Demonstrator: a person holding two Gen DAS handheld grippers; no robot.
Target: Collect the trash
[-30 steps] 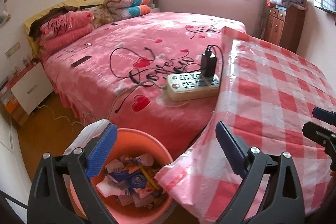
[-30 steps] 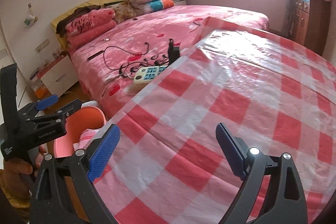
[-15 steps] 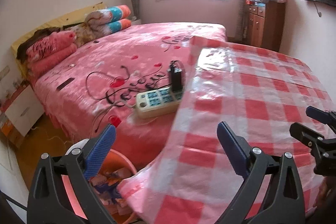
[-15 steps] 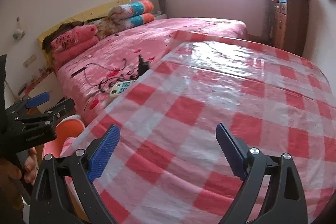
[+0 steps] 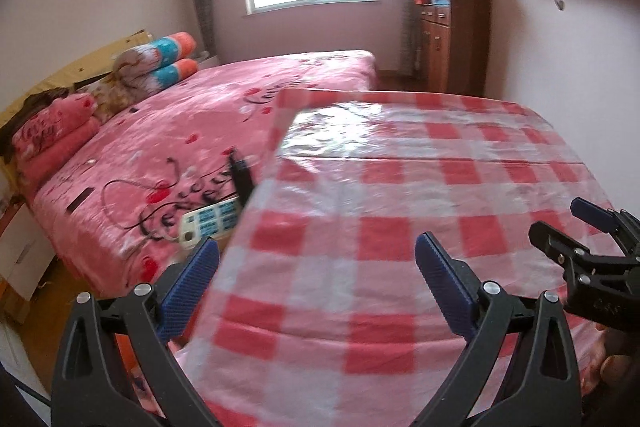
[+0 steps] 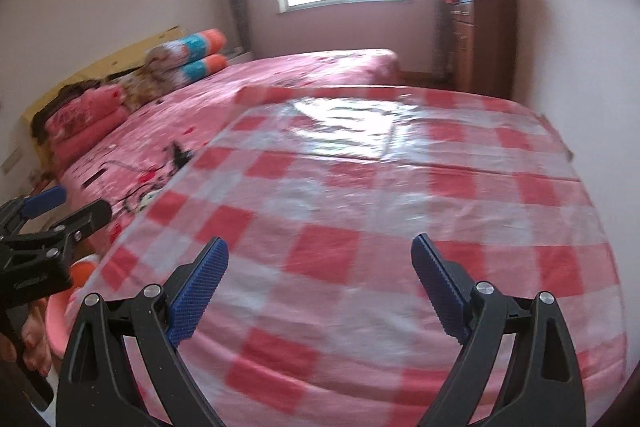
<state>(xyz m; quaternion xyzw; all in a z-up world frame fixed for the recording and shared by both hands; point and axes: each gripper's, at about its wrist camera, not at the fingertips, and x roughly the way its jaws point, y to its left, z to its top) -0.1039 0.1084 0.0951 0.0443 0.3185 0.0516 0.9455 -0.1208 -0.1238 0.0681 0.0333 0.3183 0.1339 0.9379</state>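
My left gripper [image 5: 316, 287] is open and empty above the near left edge of a table with a red-and-white checked cloth [image 5: 400, 195]. My right gripper [image 6: 320, 287] is open and empty above the same cloth [image 6: 380, 187]. Each gripper shows in the other's view: the right one [image 5: 576, 231] at the right edge, the left one [image 6: 64, 207] at the left edge. The orange-pink trash bucket [image 6: 60, 311] sits low beside the table's left corner, mostly hidden; only a sliver of it [image 5: 124, 351] shows in the left wrist view. No loose trash shows on the cloth.
A pink bed [image 5: 180, 131] stands left of the table, with a white power strip [image 5: 208, 221], a black charger [image 5: 242, 179] and cables on it. A wooden dresser [image 5: 456, 39] with folded blankets stands at the back right. A white nightstand [image 5: 20, 259] is at far left.
Both grippers have risen and swung right, from over the bucket toward the table. The bucket has slid almost out of the left wrist view. Both stay open.
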